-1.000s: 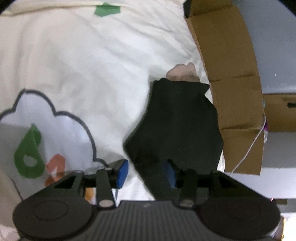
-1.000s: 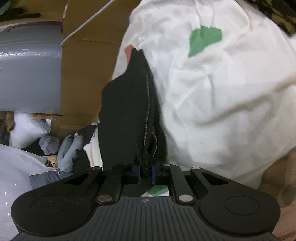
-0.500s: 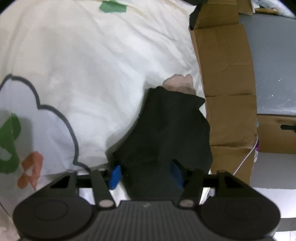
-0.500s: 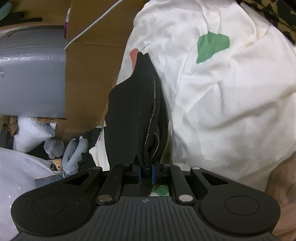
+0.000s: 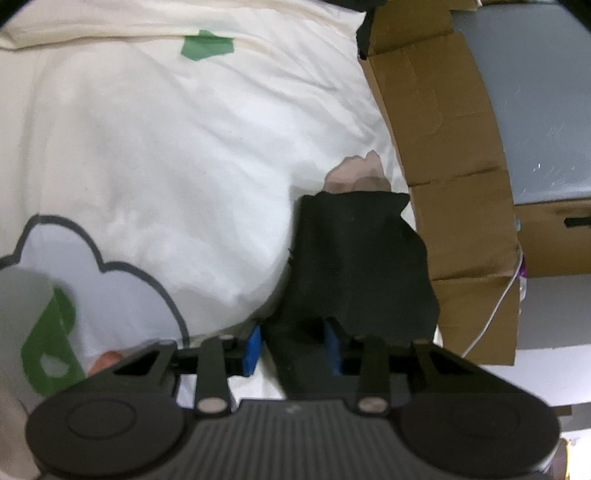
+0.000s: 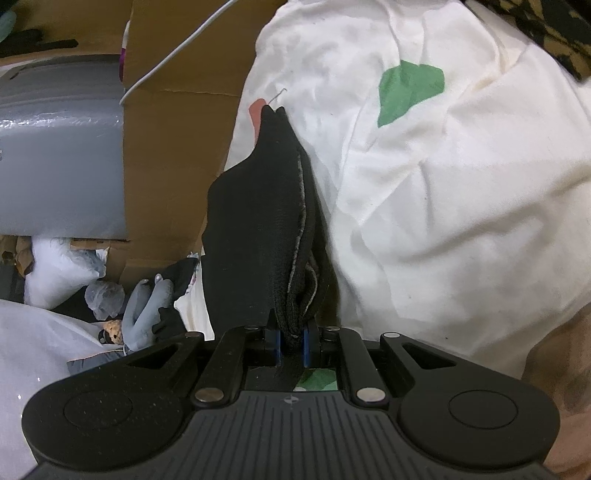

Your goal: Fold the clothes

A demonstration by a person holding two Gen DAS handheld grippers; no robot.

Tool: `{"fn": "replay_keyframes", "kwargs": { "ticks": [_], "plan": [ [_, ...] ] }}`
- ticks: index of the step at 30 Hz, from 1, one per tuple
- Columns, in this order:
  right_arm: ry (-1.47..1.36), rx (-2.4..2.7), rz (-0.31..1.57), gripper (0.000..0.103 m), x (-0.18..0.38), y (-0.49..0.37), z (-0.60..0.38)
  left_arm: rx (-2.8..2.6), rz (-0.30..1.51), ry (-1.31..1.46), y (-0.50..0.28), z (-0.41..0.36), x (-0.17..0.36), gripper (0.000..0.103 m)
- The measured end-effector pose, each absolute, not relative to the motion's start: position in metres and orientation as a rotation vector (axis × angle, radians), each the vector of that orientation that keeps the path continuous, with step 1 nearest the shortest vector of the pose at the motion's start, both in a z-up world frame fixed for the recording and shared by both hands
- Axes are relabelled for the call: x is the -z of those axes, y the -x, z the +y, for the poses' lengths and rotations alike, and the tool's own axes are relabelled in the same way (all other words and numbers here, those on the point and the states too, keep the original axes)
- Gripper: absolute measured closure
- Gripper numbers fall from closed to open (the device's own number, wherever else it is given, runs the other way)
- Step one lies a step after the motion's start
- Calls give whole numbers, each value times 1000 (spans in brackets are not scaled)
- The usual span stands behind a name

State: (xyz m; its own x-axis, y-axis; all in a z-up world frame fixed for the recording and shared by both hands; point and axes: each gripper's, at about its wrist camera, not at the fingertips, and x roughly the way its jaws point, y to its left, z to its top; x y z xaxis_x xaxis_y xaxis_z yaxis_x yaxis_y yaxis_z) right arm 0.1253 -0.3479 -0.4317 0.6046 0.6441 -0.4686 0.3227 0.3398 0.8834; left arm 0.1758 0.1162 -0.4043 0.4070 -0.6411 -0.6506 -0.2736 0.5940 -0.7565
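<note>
While we look along the left gripper (image 5: pixel 291 349) in its own view, its jaws are closing with the near end of the black garment (image 5: pixel 354 266) between the blue pads (image 5: pixel 252 349); the left pad stands just clear of the cloth, and the right pad's contact we cannot tell. The garment lies at centre right of that frame on the cream bedsheet (image 5: pixel 184 155), running up from the jaws towards a pinkish patch (image 5: pixel 356 177) at its far end.

In the right wrist view, the right gripper (image 6: pixel 291 345) has its jaws nearly together, pinching a thick folded edge of the black garment (image 6: pixel 266 229), which rises up the middle of the frame.

Crowding the right side of the left view, a cardboard box flap (image 5: pixel 450 177) stands just beside the garment, with a grey bin (image 5: pixel 535 103) behind it and a white cable (image 5: pixel 491 314) hanging down the cardboard. In the right view, the lower left holds a heap of bags and soft items (image 6: pixel 122 295).

Open sheet spreads across the left and top of the left view, marked only by a green print (image 5: pixel 207 46) and a cloud outline (image 5: pixel 110 266). In the right view the sheet fills the right half, up to a patterned fabric (image 6: pixel 535 33) in the upper right corner.
</note>
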Motion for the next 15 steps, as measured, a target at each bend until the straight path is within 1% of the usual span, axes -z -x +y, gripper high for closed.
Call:
{"fn": "replay_keyframes", "kwargs": {
  "ticks": [1, 2, 3, 4, 8, 15],
  "plan": [
    [-1257, -255, 960, 92, 432, -125, -347, 287, 1170, 945, -177, 115, 404, 66],
    [-1259, -253, 962, 91, 433, -125, -347, 290, 1170, 928, -177, 114, 403, 75],
    [-1259, -248, 964, 91, 434, -125, -347, 294, 1173, 905, -179, 113, 401, 88],
    [-1259, -245, 965, 91, 435, -125, -347, 298, 1176, 885, -180, 112, 400, 91],
    [-1255, -235, 963, 91, 436, -126, -347, 317, 1180, 834, -183, 111, 394, 94],
    [-1224, -228, 964, 94, 432, -126, -345, 352, 1157, 703, -186, 104, 371, 96]
  ]
}}
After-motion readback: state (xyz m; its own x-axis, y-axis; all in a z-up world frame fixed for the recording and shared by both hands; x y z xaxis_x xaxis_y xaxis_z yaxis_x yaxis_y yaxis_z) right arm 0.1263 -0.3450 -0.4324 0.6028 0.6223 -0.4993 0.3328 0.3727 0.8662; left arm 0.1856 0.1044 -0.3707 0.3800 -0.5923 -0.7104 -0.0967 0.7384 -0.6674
